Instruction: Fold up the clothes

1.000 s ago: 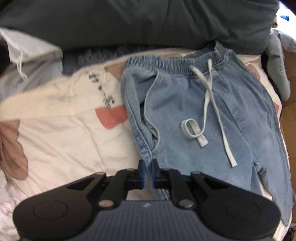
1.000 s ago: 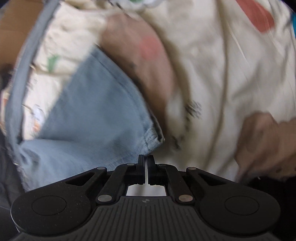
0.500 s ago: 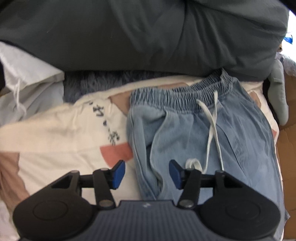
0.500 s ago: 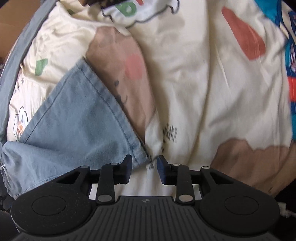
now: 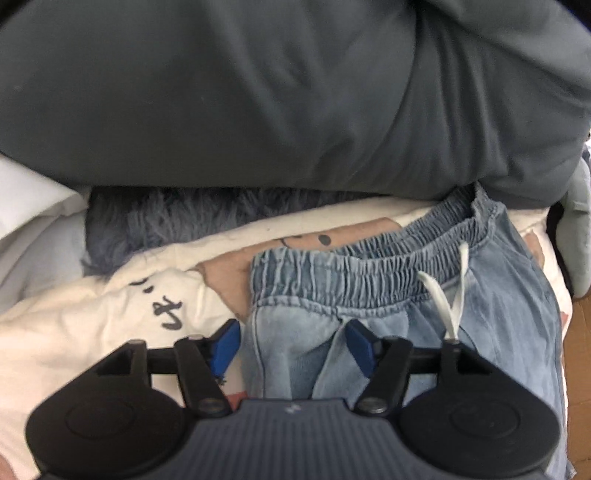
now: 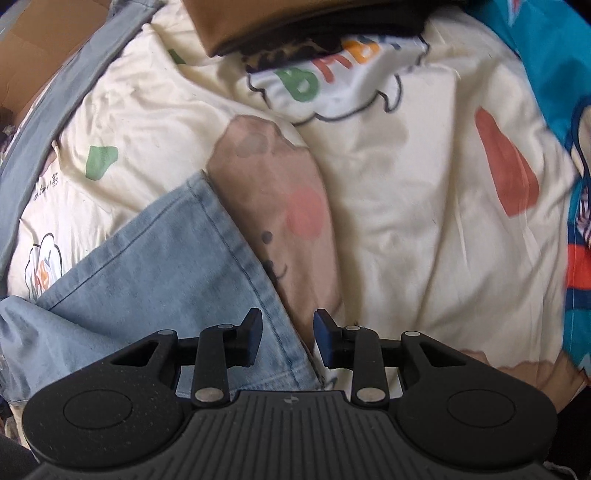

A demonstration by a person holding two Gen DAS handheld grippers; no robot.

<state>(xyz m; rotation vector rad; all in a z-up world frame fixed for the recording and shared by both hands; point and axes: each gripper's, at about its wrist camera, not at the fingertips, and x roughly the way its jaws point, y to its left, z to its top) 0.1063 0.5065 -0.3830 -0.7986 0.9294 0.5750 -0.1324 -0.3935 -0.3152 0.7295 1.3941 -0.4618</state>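
Looking down my left camera, I see the denim pants (image 5: pixel 461 317) lying flat on the cream printed quilt (image 5: pixel 74 332) of the bed, elastic waistband at the far end with a white drawstring (image 5: pixel 456 306) hanging from it. My left gripper (image 5: pixel 293 347) hovers over the pants' left edge just below the waistband, jaws opening, denim under the gap but neither blue pad pressing on it. Only my right camera shows the other end: a hemmed pant leg (image 6: pixel 155 273) slanting in from the left across the quilt. My right gripper (image 6: pixel 288 338) sits over that hem's near corner with its jaws parted and nothing clamped; the cloth lies loose below them.

Beyond the waistband, a big dark grey duvet (image 5: pixel 295 92) fills the far side of the left view, with a blue-grey fuzzy blanket (image 5: pixel 166 221) tucked under it and white fabric (image 5: pixel 33 199) at far left. In the right view, a brown-and-black item (image 6: pixel 314 26) lies on the far edge of the quilt, teal patterned cloth (image 6: pixel 554 66) runs along the right, and a grey strip (image 6: pixel 66 96) borders the left beside brown cardboard (image 6: pixel 33 55).
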